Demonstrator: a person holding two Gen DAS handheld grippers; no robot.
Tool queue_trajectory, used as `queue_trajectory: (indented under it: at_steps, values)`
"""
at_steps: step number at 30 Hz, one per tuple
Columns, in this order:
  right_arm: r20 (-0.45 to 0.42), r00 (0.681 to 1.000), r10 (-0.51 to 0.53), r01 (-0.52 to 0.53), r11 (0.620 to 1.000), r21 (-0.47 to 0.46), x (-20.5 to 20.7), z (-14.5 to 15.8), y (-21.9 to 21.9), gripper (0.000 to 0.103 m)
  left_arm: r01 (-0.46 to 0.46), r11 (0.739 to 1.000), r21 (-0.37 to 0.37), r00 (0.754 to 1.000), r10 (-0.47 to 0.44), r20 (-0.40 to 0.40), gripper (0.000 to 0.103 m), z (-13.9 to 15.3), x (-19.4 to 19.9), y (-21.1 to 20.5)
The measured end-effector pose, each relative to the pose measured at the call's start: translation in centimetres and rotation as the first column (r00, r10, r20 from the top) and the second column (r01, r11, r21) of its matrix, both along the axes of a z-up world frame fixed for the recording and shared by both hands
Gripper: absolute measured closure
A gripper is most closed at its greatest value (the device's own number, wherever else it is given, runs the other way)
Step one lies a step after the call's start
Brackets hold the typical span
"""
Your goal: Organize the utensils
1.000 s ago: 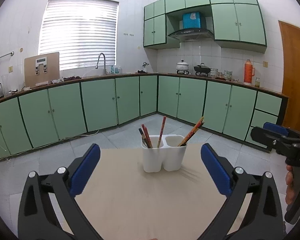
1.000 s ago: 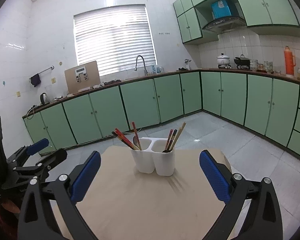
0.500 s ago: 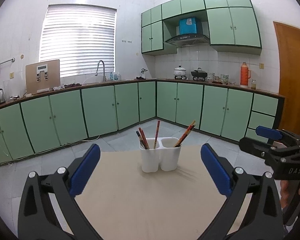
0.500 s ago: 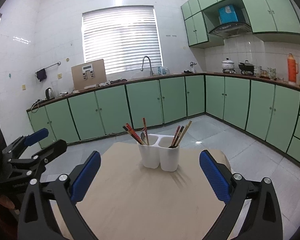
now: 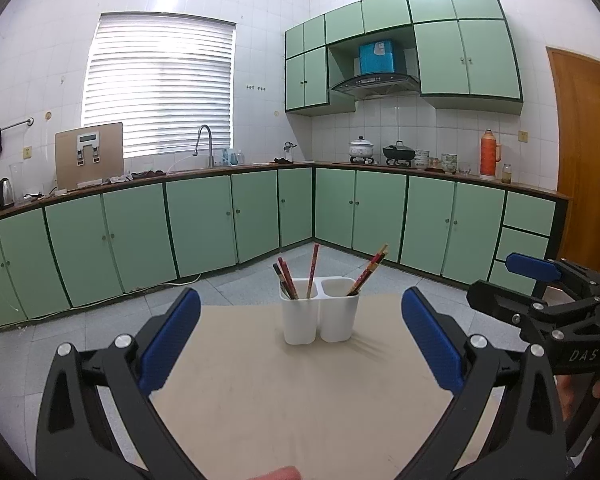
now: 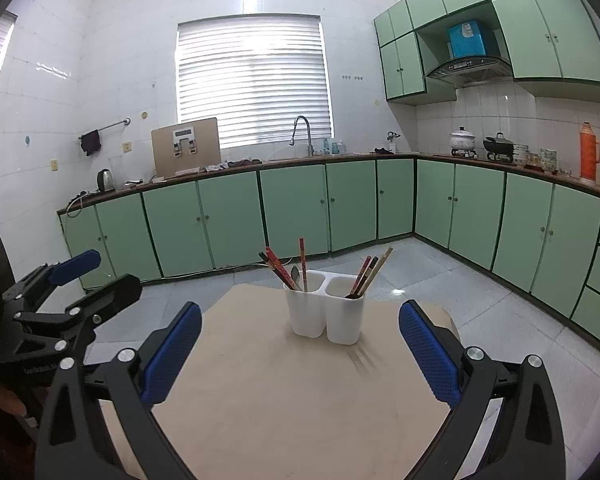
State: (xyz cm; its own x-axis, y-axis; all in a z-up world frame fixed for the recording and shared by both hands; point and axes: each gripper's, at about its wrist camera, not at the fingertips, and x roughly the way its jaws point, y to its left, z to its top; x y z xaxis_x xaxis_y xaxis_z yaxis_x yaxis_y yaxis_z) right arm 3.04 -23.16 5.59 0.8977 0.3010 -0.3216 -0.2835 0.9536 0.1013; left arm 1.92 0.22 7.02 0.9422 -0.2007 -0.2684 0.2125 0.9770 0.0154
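- A white two-cup holder [image 5: 319, 310] is standing upright near the far end of a tan table [image 5: 292, 400], straight ahead of both grippers and well clear of their fingertips; its two cups are sitting side by side across the view.
- Red and dark chopsticks [image 5: 286, 278] are sticking up out of the left cup [image 6: 306, 306], most leaning up and to the left, with one red stick [image 5: 313, 266] standing nearly vertical.
- In the right cup [image 6: 346, 314], a few chopsticks [image 6: 370, 272] are leaning up and to the right, tips fanning toward the green cabinets [image 5: 204, 224].
- The left gripper [image 5: 300, 344] is hovering level over the near table edge, pointing at the holder, its blue-padded fingers [image 5: 168, 344] spread wide and gripping nothing.
- The right gripper [image 6: 300, 350] is hovering alongside it in the same pose, fingers [image 6: 430, 354] likewise spread wide with nothing between them.
- Each gripper is showing in the other's camera, held off to the side with its handle in the person's hand [image 5: 580, 390].
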Motion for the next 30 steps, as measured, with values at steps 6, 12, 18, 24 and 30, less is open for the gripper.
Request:
queue_trajectory:
  at_steps: [6,12,18,24,30]
  values:
    - [0.0,1.0,0.005,-0.005,1.0,0.0,0.04,0.0,0.11,0.006,-0.003,1.0,-0.001,1.0,0.003,0.002,0.005,-0.01,-0.2,0.2]
    - [0.0,1.0,0.005,-0.005,1.0,0.001,0.27,0.09,-0.03,0.006,-0.008,1.0,-0.005,1.0,0.008,0.005,0.005,0.08,-0.44,0.16]
    - [0.0,1.0,0.008,-0.008,1.0,-0.001,0.27,0.07,0.02,0.006,-0.008,1.0,-0.006,1.0,0.008,0.005,0.005,0.09,-0.44,0.21]
    - [0.002,1.0,0.011,-0.011,1.0,-0.003,0.07,0.06,0.09,0.006,-0.008,1.0,-0.007,1.0,0.009,0.006,0.005,0.08,-0.48,0.24]
    - [0.004,1.0,0.011,-0.011,1.0,-0.001,0.04,0.13,0.06,0.006,-0.009,1.0,-0.007,1.0,0.009,0.006,0.005,0.06,-0.48,0.22]
